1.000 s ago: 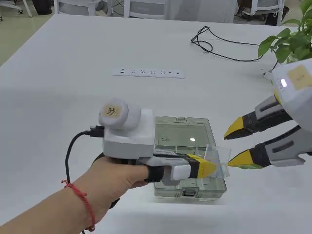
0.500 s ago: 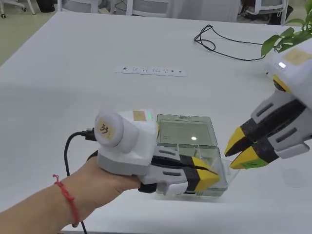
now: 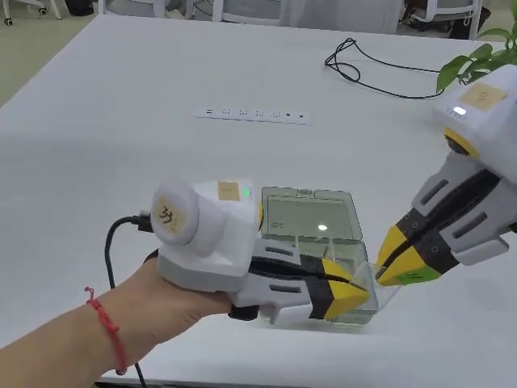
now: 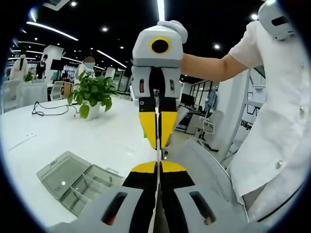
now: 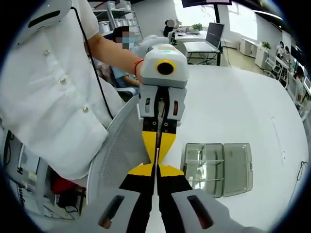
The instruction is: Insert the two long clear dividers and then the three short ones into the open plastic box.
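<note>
Now that the right gripper (image 3: 392, 271), open and apart from the work a second ago, is pinched onto one end of the clear divider (image 3: 373, 284), the piece is held from both sides. The left gripper (image 3: 349, 293) is clamped on the other end. In both gripper views the two sets of jaws meet tip to tip, with the thin sheet edge-on between them. The divider, short by the look of it, sits at the near right corner of the open plastic box (image 3: 346, 249); whether it touches the rim I cannot tell.

I judge this a two-handed steadying, or a handover, before the piece is pressed into its slot.

The box lies on the white table (image 3: 121, 162) with its lid (image 3: 311, 217) folded flat behind. Inside, clear partitions (image 5: 203, 161) already cross the base and cut it into compartments, so part of the job seems done. How many are in I cannot count. The compartments otherwise look empty.
</note>
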### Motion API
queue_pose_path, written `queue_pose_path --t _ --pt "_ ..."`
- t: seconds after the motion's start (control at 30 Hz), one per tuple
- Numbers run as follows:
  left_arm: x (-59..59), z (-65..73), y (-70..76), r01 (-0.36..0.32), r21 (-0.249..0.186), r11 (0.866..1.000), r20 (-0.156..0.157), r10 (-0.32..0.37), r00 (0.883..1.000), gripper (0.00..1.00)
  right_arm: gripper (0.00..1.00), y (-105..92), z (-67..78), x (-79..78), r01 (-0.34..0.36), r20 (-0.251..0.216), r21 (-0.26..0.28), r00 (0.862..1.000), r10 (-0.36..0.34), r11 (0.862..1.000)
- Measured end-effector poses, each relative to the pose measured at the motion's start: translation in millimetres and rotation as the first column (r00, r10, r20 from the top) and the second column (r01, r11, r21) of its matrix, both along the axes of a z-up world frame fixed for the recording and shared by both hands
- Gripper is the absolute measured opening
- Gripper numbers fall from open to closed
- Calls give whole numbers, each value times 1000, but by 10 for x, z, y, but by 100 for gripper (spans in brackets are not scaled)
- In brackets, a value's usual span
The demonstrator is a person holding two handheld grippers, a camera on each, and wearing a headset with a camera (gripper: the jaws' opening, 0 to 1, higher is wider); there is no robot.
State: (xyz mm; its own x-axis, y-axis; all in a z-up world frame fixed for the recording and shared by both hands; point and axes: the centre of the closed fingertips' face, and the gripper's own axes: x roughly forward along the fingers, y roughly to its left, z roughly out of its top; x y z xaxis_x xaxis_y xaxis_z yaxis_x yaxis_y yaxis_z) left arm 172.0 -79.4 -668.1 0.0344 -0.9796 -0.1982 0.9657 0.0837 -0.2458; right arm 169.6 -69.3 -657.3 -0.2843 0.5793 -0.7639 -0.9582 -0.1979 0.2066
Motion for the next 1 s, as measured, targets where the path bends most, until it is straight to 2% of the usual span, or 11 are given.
queue_pose_path --t 0.17,0.5,0.6,0.7,0.8,0.87,0.93,1.0 --pt "5 -13 8 -10 7 1000 13 10 1000 0 3 3 -14 5 4 11 -1 1000 -4 1000" --pt "10 -46 52 -24 28 999 18 24 1000 0 3 37 -37 28 12 41 -5 999 -12 1000" --pt "18 -74 87 -34 40 999 22 33 999 3 3 33 -27 51 22 45 -3 999 -22 1000" --pt "45 -99 136 -57 49 997 9 56 998 7 3 32 -11 78 34 55 0 998 -34 999" --pt "78 -149 189 -79 73 994 13 78 997 14 3 17 -27 123 44 67 -2 997 -43 999" --pt "92 -162 232 -91 78 993 19 90 996 18 3 13 -29 154 54 77 -3 996 -53 999" --pt "119 -169 273 -108 82 991 11 108 994 21 3 11 -30 183 60 89 -5 994 -59 998" --pt "143 -179 308 -120 88 989 20 119 993 23 3 15 -32 210 67 96 -5 993 -67 998"
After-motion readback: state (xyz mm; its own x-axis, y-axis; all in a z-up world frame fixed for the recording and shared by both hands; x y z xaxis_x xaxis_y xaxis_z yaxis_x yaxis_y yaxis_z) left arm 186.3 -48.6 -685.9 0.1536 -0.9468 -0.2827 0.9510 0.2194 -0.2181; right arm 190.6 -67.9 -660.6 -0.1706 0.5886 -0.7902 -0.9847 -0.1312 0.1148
